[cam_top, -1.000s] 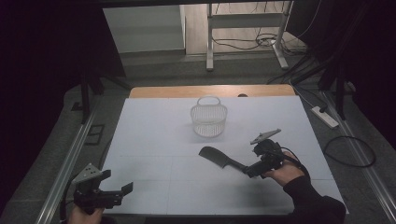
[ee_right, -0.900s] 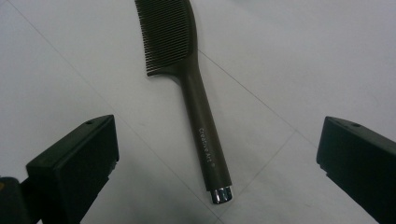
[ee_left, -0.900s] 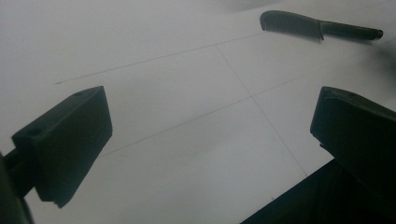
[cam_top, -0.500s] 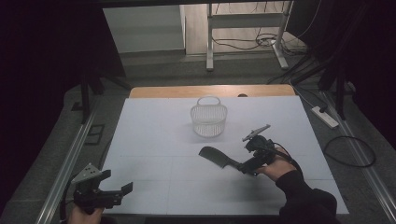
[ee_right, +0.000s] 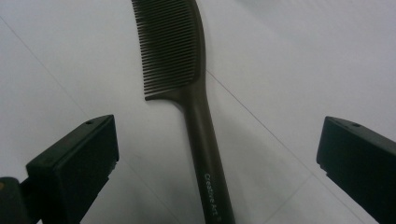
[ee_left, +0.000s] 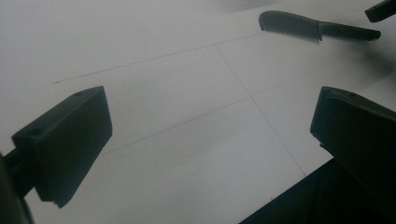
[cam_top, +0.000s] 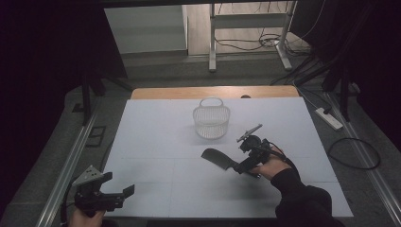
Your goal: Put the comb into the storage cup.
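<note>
A white table (cam_top: 156,142) with thin grid lines carries two things. A white wire basket (cam_top: 211,119) stands toward its far middle. A dark comb (cam_top: 218,158) lies flat on the table, just nearer than the basket and slightly right.

On my desk (cam_top: 156,142) the basket (cam_top: 211,122) stands toward the far edge, about midway across. The comb (cam_top: 218,158) lies nearer to me and a little right of it, handle pointing right. My right claw (cam_top: 245,166) sits over that handle, straddling it. My left claw (cam_top: 124,193) waits at the near left corner, well apart from both.
</note>
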Available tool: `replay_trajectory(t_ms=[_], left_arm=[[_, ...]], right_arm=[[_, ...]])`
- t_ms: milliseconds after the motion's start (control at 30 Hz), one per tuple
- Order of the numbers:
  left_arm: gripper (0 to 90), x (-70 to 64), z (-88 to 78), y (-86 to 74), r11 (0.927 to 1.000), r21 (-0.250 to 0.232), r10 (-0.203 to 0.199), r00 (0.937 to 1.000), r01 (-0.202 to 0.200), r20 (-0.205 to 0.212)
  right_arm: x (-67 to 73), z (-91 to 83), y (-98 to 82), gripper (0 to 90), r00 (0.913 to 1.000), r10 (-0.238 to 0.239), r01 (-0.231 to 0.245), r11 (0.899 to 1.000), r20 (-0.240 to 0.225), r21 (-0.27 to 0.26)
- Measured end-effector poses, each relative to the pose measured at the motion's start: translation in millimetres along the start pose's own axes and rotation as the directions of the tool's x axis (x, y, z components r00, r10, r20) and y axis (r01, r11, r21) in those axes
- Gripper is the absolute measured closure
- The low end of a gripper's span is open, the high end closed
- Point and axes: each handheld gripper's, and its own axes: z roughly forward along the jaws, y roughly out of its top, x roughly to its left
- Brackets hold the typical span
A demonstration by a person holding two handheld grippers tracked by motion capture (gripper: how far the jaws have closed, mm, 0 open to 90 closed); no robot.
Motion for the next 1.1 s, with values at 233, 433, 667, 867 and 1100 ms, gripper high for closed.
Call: replay_trajectory(t_ms=[233,433,667,867,1100], left_arm=[[0.0,0.2,-0.1,-0.1,1.0000,-0.001,0.000,1.0000,0.000,0.001],[0.0,0.2,-0.1,-0.1,1.0000,0.000,0.000,1.0000,0.000,0.002],[0.0,0.4,-0.2,-0.2,1.0000,-0.001,-0.001,1.0000,0.001,0.003],[0.0,0.5,-0.1,-0.2,1.0000,-0.001,-0.001,1.0000,0.001,0.005],[0.0,0.4,-0.1,-0.1,1.0000,0.000,0.001,1.0000,-0.001,0.006]], right_arm=[[1.9,4.9,3.6,0.0,0.9998,-0.020,0.020,1.000,0.001,0.011],[-0.1,9.2,1.4,0.0,0.9999,-0.015,0.015,1.000,0.001,0.012],[-1.1,18.8,-2.6,0.0,0.9999,-0.015,0.015,0.999,-0.005,0.036],[-2.2,29.1,-7.7,0.0,0.9997,-0.022,0.023,0.998,-0.013,0.065],[1.3,36.9,-9.8,0.0,0.9984,-0.054,0.055,0.994,-0.018,0.097]])
